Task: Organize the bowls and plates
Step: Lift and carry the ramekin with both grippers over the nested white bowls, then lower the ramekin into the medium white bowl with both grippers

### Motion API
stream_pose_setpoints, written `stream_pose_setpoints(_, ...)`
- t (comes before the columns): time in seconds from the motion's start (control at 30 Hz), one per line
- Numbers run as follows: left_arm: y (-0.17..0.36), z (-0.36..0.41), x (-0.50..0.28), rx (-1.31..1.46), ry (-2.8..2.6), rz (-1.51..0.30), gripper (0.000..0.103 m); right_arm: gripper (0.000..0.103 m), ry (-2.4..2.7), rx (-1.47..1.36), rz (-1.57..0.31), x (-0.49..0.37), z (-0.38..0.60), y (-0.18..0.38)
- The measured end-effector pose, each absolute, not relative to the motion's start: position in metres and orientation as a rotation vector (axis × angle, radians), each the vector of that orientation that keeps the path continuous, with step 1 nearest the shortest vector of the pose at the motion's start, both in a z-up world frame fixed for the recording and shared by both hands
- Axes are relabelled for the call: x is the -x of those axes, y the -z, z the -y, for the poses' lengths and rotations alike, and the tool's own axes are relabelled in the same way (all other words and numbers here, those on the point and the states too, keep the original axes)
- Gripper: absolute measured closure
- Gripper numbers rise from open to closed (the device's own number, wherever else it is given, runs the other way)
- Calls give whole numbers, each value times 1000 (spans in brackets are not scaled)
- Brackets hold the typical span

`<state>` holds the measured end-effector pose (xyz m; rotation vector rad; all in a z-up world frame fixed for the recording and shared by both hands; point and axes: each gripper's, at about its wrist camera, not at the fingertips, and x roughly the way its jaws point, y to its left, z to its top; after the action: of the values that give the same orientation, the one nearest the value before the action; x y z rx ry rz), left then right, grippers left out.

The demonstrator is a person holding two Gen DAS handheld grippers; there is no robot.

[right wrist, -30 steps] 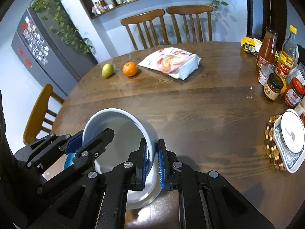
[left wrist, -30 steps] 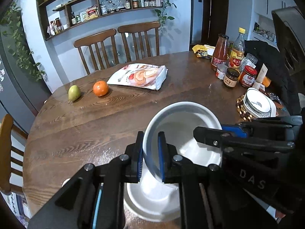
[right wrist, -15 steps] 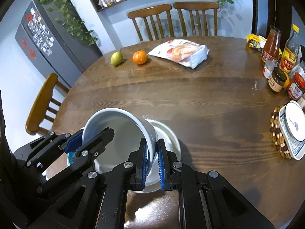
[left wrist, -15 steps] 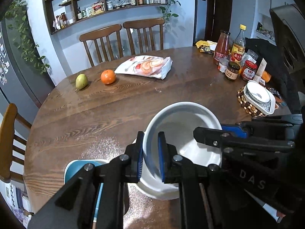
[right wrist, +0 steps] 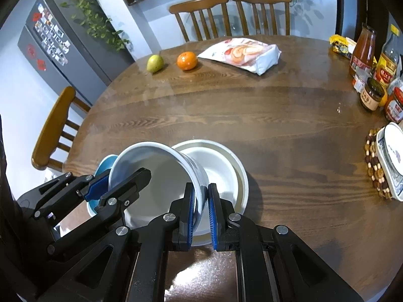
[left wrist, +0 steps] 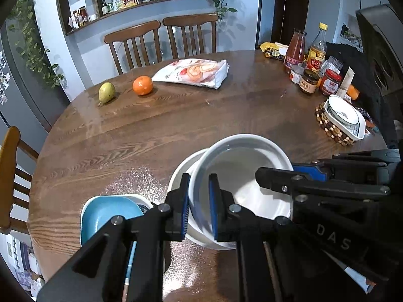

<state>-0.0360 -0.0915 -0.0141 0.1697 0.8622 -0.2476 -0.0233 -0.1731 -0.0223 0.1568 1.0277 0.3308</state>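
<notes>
A large white bowl (left wrist: pixel 241 168) hangs tilted between both grippers, low over a shallow white plate (left wrist: pixel 180 173) on the wooden table (left wrist: pixel 176 125). My left gripper (left wrist: pixel 199 206) is shut on the bowl's near left rim. My right gripper (right wrist: pixel 201 211) is shut on the opposite rim of the same bowl (right wrist: pixel 156 173). The plate (right wrist: pixel 226 166) shows beyond and under the bowl; whether they touch I cannot tell. A blue bowl (left wrist: pixel 108 211) sits just left of them, partly hidden by my left gripper's fingers.
A pear (left wrist: pixel 106 92), an orange (left wrist: pixel 142 85) and a snack bag (left wrist: pixel 194 71) lie at the far side. Jars and bottles (left wrist: pixel 309 75) crowd the right edge, beside a patterned dish on a beaded trivet (left wrist: pixel 343 120). Wooden chairs stand behind and at left.
Both grippers have drawn back toward the near table edge and sunk a little with the white bowl. The white plate now shows beyond the bowl, and the blue bowl has come into view.
</notes>
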Motion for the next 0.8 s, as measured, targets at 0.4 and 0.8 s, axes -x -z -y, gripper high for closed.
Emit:
stream_pose_setpoints(0.4, 35, 90, 23, -146, 262, -971, 92, 91, -333, -172, -1116, 11, 174, 45)
stream_pose_setpoints(0.8, 54, 90, 11, -107, 269, -1065, 92, 91, -326, -171, -1183, -1, 174, 65)
